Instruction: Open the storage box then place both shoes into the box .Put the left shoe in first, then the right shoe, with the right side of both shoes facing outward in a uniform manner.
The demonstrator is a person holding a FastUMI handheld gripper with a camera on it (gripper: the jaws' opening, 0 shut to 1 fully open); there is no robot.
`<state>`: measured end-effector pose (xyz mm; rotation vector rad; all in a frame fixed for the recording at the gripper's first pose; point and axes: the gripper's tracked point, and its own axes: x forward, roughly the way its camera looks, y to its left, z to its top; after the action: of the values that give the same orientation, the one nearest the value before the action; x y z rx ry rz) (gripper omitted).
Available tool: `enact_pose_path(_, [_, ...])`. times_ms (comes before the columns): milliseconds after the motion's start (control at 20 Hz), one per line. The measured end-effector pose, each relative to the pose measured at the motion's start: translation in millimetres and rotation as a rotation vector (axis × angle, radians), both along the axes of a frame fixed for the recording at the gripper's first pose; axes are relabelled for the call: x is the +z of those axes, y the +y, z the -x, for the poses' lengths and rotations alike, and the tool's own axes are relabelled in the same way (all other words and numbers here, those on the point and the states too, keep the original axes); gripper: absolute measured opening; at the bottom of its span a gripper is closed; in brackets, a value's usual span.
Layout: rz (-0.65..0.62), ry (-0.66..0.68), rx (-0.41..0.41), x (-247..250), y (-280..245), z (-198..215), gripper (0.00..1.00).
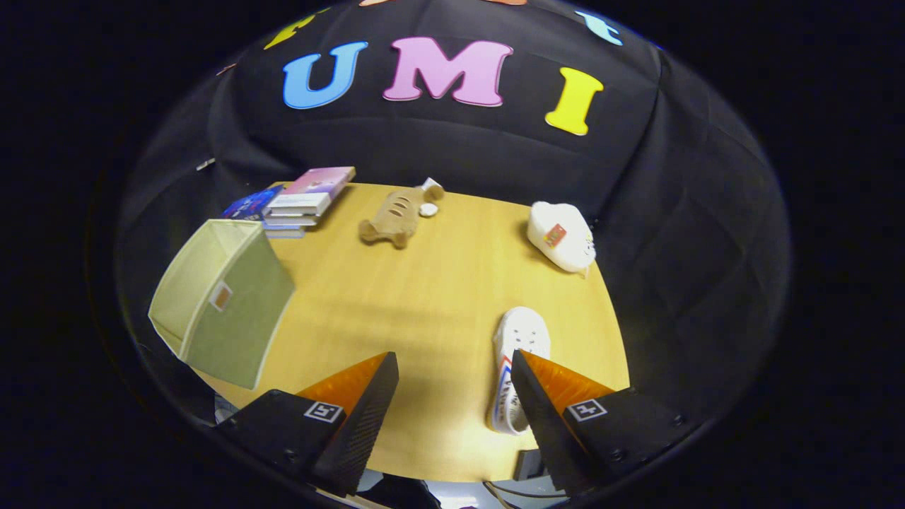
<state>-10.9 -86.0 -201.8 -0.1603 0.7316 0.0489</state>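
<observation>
I see a smooth, pale wood-grain tabletop (pixel 424 297) with a rounded near edge, backed by black draped cloth. A soft green fabric storage box (pixel 230 300), cube-shaped and open-topped, sits on its left corner, well left of the jaws. Behind it, a stack of books (pixel 300 201). At the far right, a white shoe (pixel 561 235), rounded and bulky. A second white perforated clog-type shoe (pixel 520 360) lies just beside the right finger. A tan plush toy (pixel 396 215) lies mid-back. The gripper (pixel 452 371) has its jaws spread wide, holding nothing.
</observation>
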Motion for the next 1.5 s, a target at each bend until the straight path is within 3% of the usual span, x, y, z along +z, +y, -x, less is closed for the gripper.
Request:
enact_pose_path(400, [-0.013,0.14,-0.149,-76.7,-106.3,-3.7,0.98])
enact_pose_path(600, [-0.061,0.223,-0.209,-117.1,-121.9,-6.3,0.99])
enact_pose_path(900, [-0.12,0.309,-0.214,-153.4,-118.3,-21.9,0.95])
enact_pose_path(1000, [-0.16,0.317,-0.209,-155.4,-114.0,-23.2,0.82])
enact_pose_path(1100, [-0.219,0.31,-0.175,-155.0,-99.4,-22.8,0.62])
enact_pose_path(1150, [-0.214,0.303,-0.187,-155.2,-98.6,-24.4,0.42])
enact_pose_path(1200, [-0.208,0.309,-0.19,-155.9,-100.3,-23.1,0.34])
enact_pose_path(1250, [-0.21,0.306,-0.209,-153.4,-102.1,-21.9,0.33])
enact_pose_path(1350, [-0.226,0.293,-0.255,-156.3,-103.7,-25.6,0.21])
enact_pose_path(1500, [-0.252,0.284,-0.264,-152.5,-105.9,-23.6,0.08])
